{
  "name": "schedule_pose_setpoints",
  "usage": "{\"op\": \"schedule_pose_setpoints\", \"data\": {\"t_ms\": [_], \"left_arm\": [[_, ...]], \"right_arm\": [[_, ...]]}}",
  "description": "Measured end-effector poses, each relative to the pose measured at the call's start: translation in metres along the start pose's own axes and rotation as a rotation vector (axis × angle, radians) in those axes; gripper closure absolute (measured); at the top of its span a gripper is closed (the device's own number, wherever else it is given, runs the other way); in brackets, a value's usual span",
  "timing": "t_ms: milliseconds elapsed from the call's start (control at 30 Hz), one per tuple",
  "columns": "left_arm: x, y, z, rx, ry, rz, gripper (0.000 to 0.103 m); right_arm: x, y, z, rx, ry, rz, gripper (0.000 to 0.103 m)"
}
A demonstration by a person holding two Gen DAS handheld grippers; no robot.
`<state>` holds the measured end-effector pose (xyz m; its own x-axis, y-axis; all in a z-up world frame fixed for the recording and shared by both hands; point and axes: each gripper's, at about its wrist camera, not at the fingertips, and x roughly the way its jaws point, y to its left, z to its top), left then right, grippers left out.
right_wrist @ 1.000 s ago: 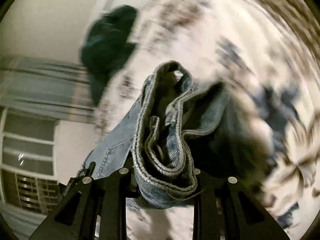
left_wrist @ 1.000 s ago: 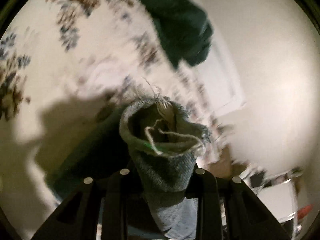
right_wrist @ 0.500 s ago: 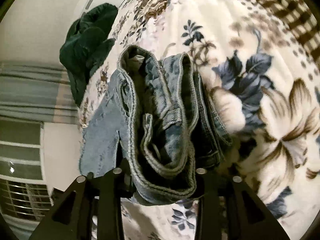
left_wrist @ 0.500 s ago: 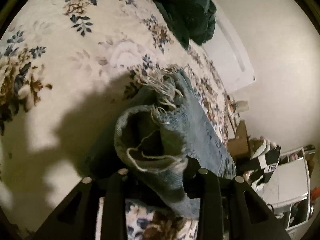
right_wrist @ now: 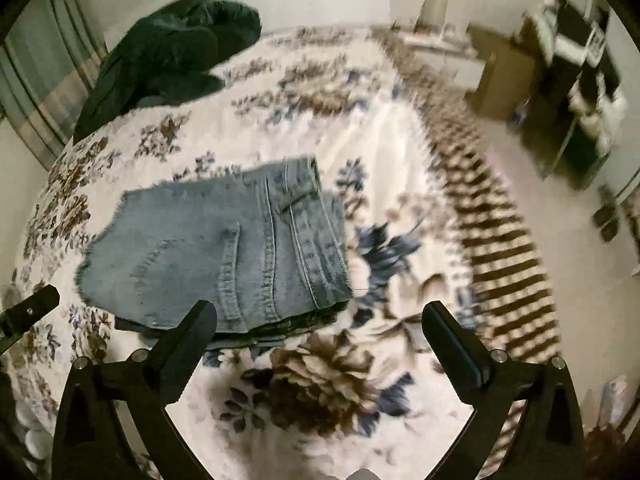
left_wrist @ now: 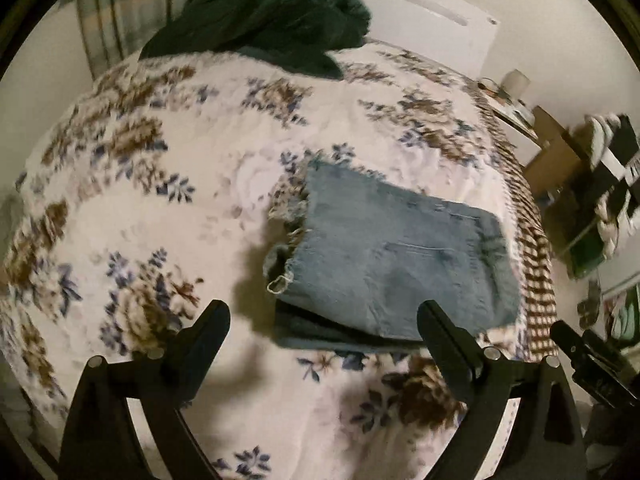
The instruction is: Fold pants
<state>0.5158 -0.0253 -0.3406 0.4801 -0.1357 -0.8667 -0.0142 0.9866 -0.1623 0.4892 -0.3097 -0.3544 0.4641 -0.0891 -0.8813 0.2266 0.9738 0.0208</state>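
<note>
The light blue jeans [left_wrist: 392, 256] lie folded in a flat stack on the floral bedspread [left_wrist: 160, 208], frayed hems to the left. In the right wrist view the jeans [right_wrist: 224, 248] show the waistband and seams on top. My left gripper [left_wrist: 322, 320] is open and empty, held above the bed just short of the stack's near edge. My right gripper [right_wrist: 320, 322] is open and empty, near the stack's right front corner. The tip of the other gripper shows at each view's edge.
A dark green garment [left_wrist: 264, 16] is heaped at the far end of the bed, also in the right wrist view [right_wrist: 168, 52]. A brown checked blanket border [right_wrist: 492, 216] runs along the bed's right side. Boxes and shelves [right_wrist: 568, 68] stand on the floor beyond.
Both grippers have let go of the jeans and opened. The jeans now lie folded on the bed, and both grippers have pulled back and up from them.
</note>
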Motion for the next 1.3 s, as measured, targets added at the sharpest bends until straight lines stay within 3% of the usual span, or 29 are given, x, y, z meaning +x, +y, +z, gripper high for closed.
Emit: {"op": "schedule_pose_setpoints", "data": {"t_ms": [100, 500, 833, 1200, 1300], "left_arm": [[-0.04, -0.014, 0.001, 0.064, -0.033, 0.015, 0.007], [-0.204, -0.05, -0.026, 0.16, -0.186, 0.02, 0.007], [-0.334, -0.07, -0.089, 0.174, -0.291, 0.019, 0.007], [-0.407, -0.069, -0.133, 0.154, -0.365, 0.028, 0.007], [-0.415, -0.064, -0.137, 0.147, -0.377, 0.024, 0.001]], "right_arm": [[-0.056, 0.005, -0.002, 0.012, -0.058, -0.016, 0.0], [-0.269, 0.006, -0.034, 0.003, -0.22, 0.011, 0.0], [-0.437, -0.009, -0.099, -0.033, -0.341, 0.039, 0.0], [-0.569, -0.025, -0.165, -0.051, -0.426, 0.044, 0.0], [-0.587, -0.02, -0.172, -0.065, -0.437, 0.039, 0.0]]}}
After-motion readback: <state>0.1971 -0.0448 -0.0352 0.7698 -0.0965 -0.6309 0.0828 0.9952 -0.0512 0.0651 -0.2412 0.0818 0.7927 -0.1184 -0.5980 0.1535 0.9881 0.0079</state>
